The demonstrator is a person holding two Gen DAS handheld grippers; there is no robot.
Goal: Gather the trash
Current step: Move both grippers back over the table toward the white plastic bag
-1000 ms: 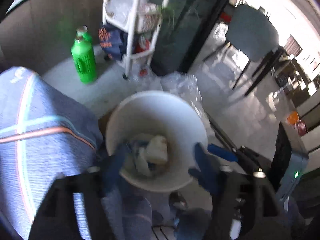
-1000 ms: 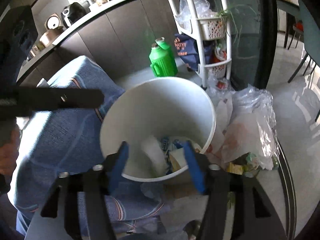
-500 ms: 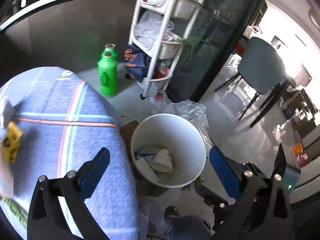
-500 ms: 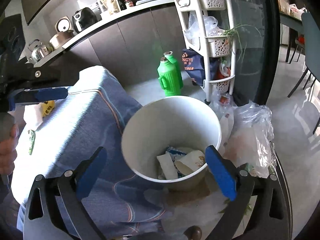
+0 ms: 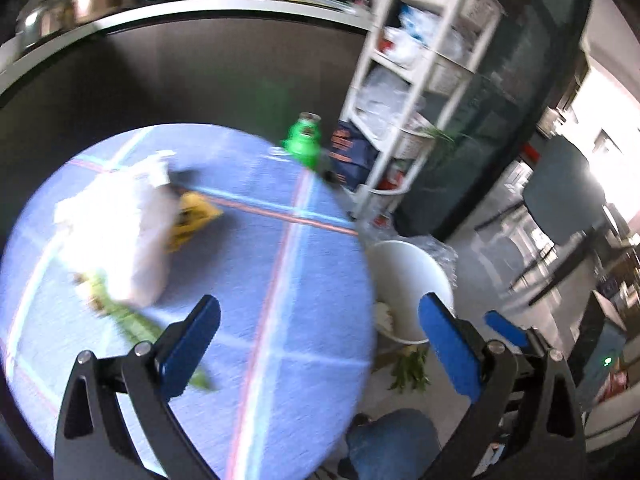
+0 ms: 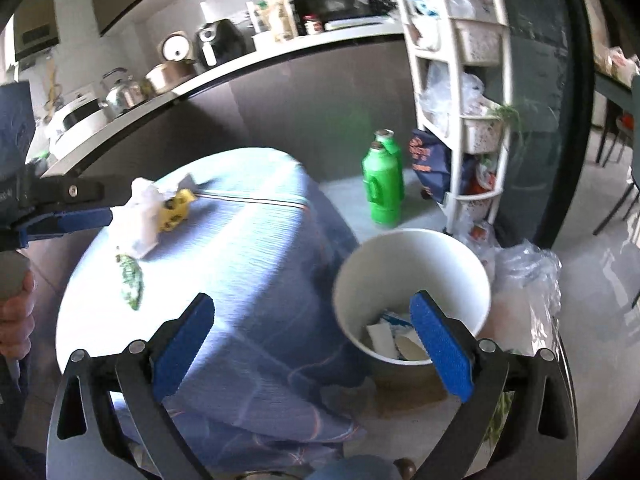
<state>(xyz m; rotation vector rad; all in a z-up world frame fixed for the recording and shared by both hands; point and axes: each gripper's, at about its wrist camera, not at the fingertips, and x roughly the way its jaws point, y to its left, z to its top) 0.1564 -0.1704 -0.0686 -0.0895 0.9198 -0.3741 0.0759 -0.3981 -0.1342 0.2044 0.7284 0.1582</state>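
A white bin (image 6: 412, 276) (image 5: 408, 276) stands on the floor beside a round table with a blue cloth (image 5: 256, 264) (image 6: 248, 248); crumpled paper and a paper cup lie in its bottom. On the cloth lie a white plastic bag (image 5: 116, 236) (image 6: 140, 216), a yellow wrapper (image 5: 192, 220) (image 6: 176, 206) and green vegetable scraps (image 5: 140, 328) (image 6: 130, 276). My left gripper (image 5: 320, 328) hangs open above the table's edge, nothing between its fingers; it also shows at the far left in the right wrist view, (image 6: 68, 216). My right gripper (image 6: 312, 324) is open above the bin's left side, empty.
Green plastic bottles (image 6: 382, 184) (image 5: 304, 140) stand on the floor by a white shelf cart (image 6: 460, 100) (image 5: 404, 112). A clear plastic bag (image 6: 528, 292) and green stalks (image 5: 408, 368) lie by the bin. A counter with appliances (image 6: 208, 64) runs behind; chairs (image 5: 560, 196) stand to the right.
Both grippers opened wide over the bin, rose and drew back. The left one swung left, so the table top and its litter came into view.
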